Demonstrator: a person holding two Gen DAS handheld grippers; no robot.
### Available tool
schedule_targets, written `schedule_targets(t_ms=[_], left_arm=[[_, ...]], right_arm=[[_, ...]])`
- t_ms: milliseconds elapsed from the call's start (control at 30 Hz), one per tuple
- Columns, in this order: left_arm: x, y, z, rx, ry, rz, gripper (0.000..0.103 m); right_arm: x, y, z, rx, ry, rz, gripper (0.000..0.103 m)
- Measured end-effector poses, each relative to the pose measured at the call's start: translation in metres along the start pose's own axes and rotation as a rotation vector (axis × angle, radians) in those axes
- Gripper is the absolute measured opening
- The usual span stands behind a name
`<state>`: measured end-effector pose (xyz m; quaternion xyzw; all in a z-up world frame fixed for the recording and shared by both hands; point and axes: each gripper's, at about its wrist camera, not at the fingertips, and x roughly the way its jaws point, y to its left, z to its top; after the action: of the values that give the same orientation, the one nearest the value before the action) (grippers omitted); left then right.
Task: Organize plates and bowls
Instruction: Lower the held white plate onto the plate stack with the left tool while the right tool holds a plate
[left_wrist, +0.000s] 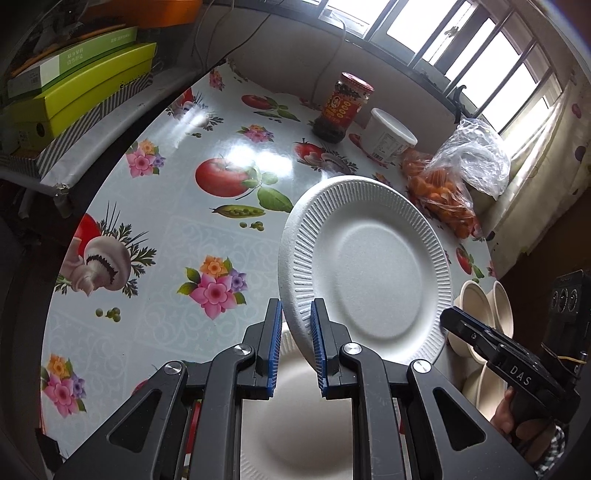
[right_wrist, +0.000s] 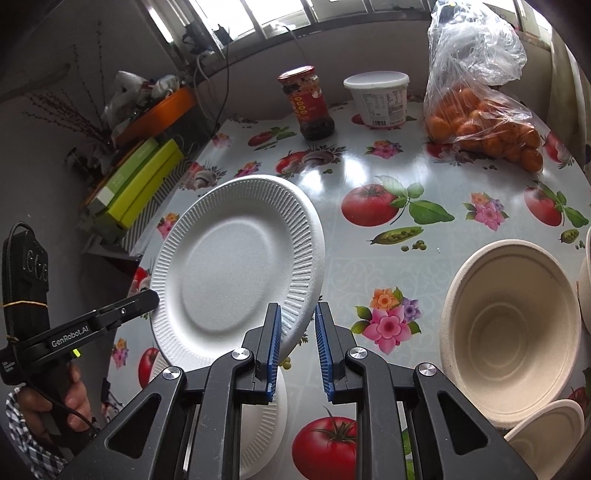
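Observation:
A white foam plate (left_wrist: 369, 269) (right_wrist: 229, 266) with a ribbed rim hangs tilted above the flowered table (left_wrist: 166, 221), held from both sides. My left gripper (left_wrist: 296, 306) is shut on one edge of its rim, and its tip shows at the plate's left side in the right wrist view (right_wrist: 151, 295). On the opposite edge my right gripper (right_wrist: 297, 310) is shut, and it shows as a black tip (left_wrist: 448, 317) in the left wrist view. A second white plate (left_wrist: 295, 424) (right_wrist: 266, 417) lies on the table underneath. Beige bowls (right_wrist: 509, 332) (left_wrist: 476, 306) stand to the right.
At the table's far side stand a sauce jar (right_wrist: 310, 103), a white tub (right_wrist: 380, 99) and a bag of oranges (right_wrist: 484, 125). Green boxes (left_wrist: 81, 88) are stacked on a shelf beyond the left edge. A person's hand (right_wrist: 70, 402) grips the left handle.

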<state>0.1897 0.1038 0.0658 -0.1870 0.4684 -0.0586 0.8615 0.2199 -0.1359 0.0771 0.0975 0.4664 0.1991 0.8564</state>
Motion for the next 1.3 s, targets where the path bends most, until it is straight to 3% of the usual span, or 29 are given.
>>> schedule_targets(t_ms=[1300], left_arm=[[-0.027,0.039,-0.092,-0.091,0.05,0.022,0.017]], right_arm=[[0.0,0.021,-0.085,0.003,0.1,0.071,0.02]])
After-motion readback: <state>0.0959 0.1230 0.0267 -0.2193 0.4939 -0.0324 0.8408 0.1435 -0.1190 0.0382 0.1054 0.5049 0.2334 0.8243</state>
